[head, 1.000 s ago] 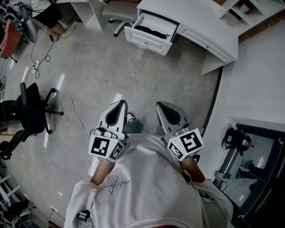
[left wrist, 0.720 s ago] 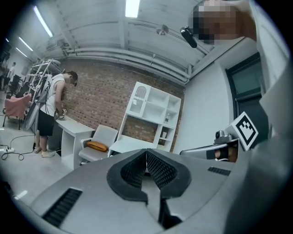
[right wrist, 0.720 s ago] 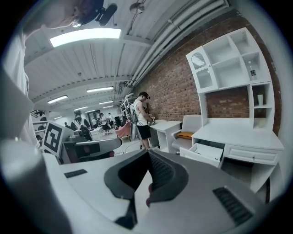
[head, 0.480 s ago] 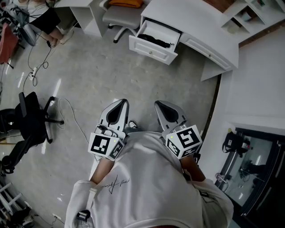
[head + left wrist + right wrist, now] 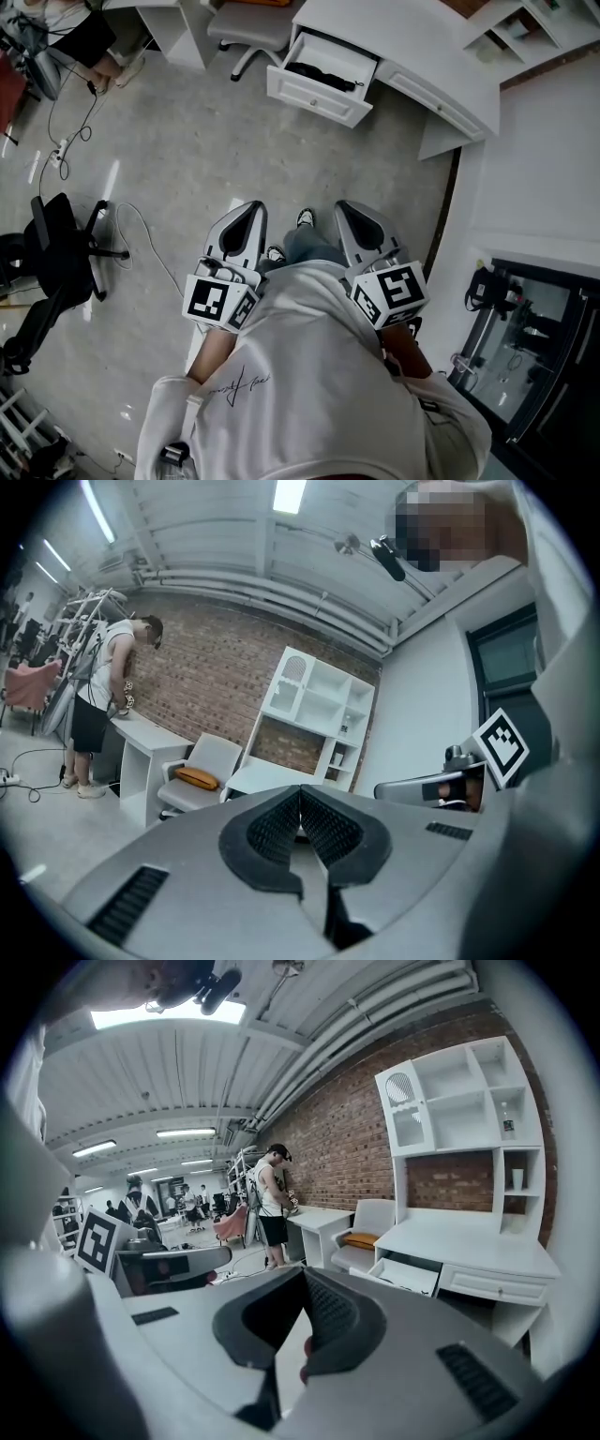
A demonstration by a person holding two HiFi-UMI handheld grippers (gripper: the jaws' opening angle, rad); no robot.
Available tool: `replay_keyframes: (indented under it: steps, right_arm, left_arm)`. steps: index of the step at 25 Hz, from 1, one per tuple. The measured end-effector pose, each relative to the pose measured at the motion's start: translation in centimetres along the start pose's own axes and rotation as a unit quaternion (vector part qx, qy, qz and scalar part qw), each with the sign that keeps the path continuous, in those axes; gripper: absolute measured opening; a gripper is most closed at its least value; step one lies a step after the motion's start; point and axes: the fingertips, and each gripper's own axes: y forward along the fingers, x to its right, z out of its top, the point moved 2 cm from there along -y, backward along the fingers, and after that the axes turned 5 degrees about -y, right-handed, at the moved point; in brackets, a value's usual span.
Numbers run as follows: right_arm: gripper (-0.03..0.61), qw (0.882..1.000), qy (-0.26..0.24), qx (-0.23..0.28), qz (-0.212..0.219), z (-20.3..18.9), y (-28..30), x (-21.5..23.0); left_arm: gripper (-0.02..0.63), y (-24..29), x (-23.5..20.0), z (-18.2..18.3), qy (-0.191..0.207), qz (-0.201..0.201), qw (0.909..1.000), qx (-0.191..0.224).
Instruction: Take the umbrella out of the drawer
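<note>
Plainly these tools are being carried, not worked: our left gripper (image 5: 249, 212) and right gripper (image 5: 350, 210) each have their jaws pressed together on nothing. We hold them close to our body, since nothing is within reach. Well ahead across the floor (image 5: 216, 141), the drawer (image 5: 319, 92) of the white desk (image 5: 412, 42) stands pulled open, with the umbrella (image 5: 323, 73), a dark folded shape, lying inside. We judge the approach comes first.

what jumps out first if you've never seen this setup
The open drawer of the white desk at the top of the head view, with a black umbrella lying inside. Nearer, the left gripper and right gripper point towards it, both shut and empty, well short of it.
</note>
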Motion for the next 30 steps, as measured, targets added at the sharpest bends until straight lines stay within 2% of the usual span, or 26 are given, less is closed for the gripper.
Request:
replay_keyframes:
  steps: [7, 14, 18, 30]
  right_arm:
    - [0.024, 0.999, -0.033, 0.011, -0.039, -0.2, 0.9, 1.9]
    - [0.023, 0.999, -0.020, 0.041, -0.025, 1.5, 4.6, 4.7]
    - [0.023, 1.000, 0.002, 0.030, -0.005, 2.0, 7.1, 7.2]
    - [0.025, 0.999, 0.043, 0.010, -0.020, 4.3, 15.2, 18.9]
  left_arm:
    - [0.016, 1.6, -0.4, 0.2, -0.007, 0.002, 1.0000, -0.003]
    - [0.017, 5.8, -1.3, 1.8, 0.003, -0.033, 0.9994, 0.002]
    - [0.017, 9.9, -2.3, 2.6, 0.003, -0.037, 0.9993, -0.010]
    - [0.016, 23.7, -5.6, 6.0, 0.016, -0.036, 0.9988, -0.027]
